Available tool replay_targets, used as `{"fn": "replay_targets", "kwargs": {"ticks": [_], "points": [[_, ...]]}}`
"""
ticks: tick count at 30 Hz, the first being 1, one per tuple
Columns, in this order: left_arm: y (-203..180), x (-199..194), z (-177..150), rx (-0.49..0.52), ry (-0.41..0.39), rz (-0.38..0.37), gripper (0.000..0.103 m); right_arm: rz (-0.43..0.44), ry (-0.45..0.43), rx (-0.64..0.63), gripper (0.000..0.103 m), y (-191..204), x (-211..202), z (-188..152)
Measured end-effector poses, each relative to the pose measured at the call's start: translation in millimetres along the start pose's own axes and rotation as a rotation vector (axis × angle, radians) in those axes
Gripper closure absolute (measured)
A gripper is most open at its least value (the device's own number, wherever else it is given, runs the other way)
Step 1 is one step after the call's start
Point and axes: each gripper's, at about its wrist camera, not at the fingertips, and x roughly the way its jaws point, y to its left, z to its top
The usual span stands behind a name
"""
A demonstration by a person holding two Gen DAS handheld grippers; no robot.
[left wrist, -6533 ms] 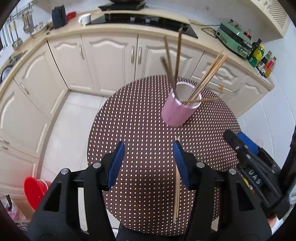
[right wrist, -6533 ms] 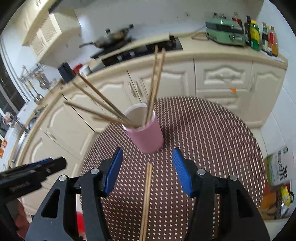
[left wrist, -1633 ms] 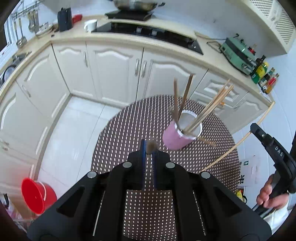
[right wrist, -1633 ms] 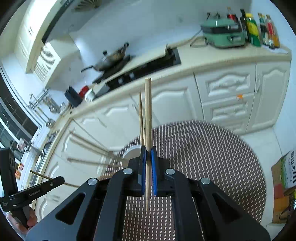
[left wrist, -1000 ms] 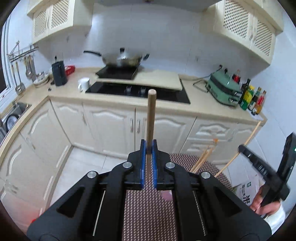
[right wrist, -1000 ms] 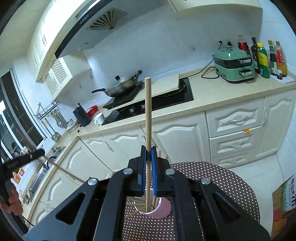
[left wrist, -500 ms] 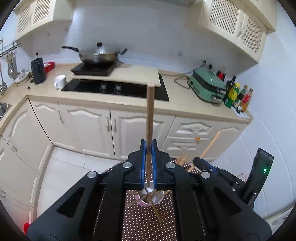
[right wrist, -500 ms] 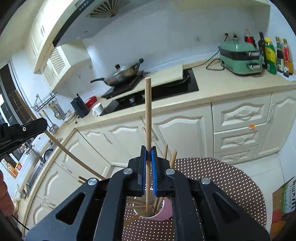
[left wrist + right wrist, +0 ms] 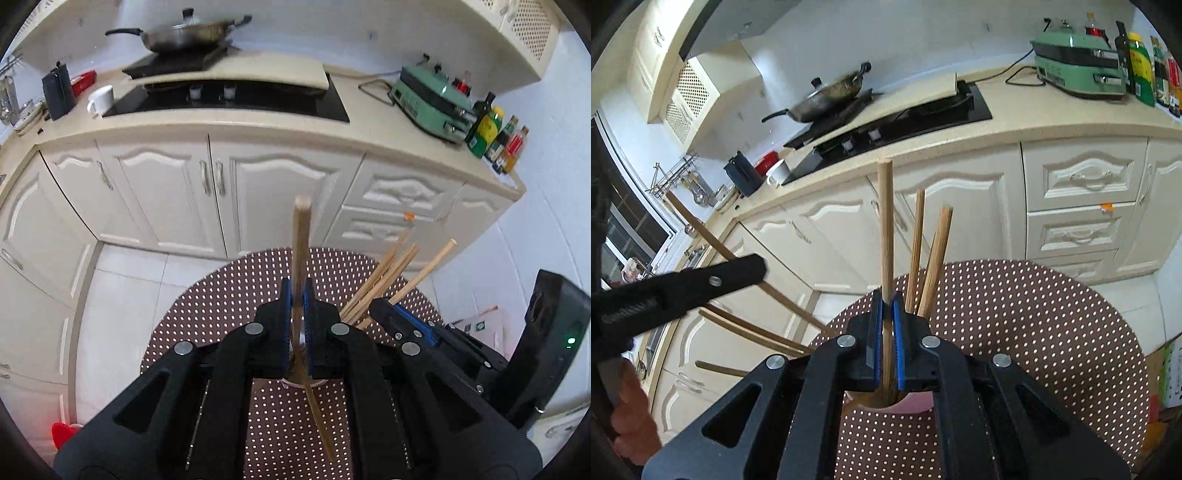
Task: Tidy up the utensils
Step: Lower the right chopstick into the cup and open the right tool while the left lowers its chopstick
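Observation:
My left gripper [image 9: 296, 295] is shut on a wooden chopstick [image 9: 300, 251], held upright with its lower end in the pink cup [image 9: 295, 382], which the jaws mostly hide. My right gripper [image 9: 886, 306] is shut on another wooden chopstick [image 9: 885, 229], also upright, its lower end inside the pink cup [image 9: 905, 404] just below the jaws. Several chopsticks [image 9: 929, 258] lean in the cup. The right gripper shows in the left wrist view [image 9: 395, 317], and the left gripper in the right wrist view [image 9: 701, 280], both close over the cup.
The cup stands on a round table with a brown dotted cloth [image 9: 1034, 332]. Cream kitchen cabinets [image 9: 207, 184] and a counter with a hob [image 9: 229, 96] stand behind. A cardboard box [image 9: 480, 328] lies on the floor at the right.
Both grippers have come down and closer together over the cup. Both chopsticks' lower ends now reach into the cup, still clamped.

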Motion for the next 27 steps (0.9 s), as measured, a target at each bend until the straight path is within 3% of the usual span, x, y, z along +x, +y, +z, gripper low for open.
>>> {"fn": "replay_targets", "kwargs": {"ticks": [9,17,27], "points": [[-6,13,-8,0.051,0.042,0.047,0.096,-0.03,0.028,0.034,0.09,-7,-5,-4],[-5,8,-11,0.046,0.045,0.054,0.096,-0.079,0.016,0.016,0.062,-8,-20,-2],[-6,-14,-17,0.051,0.01,0.061,0.096,-0.112,-0.035,-0.035,0.04,0,-49,-2]]}}
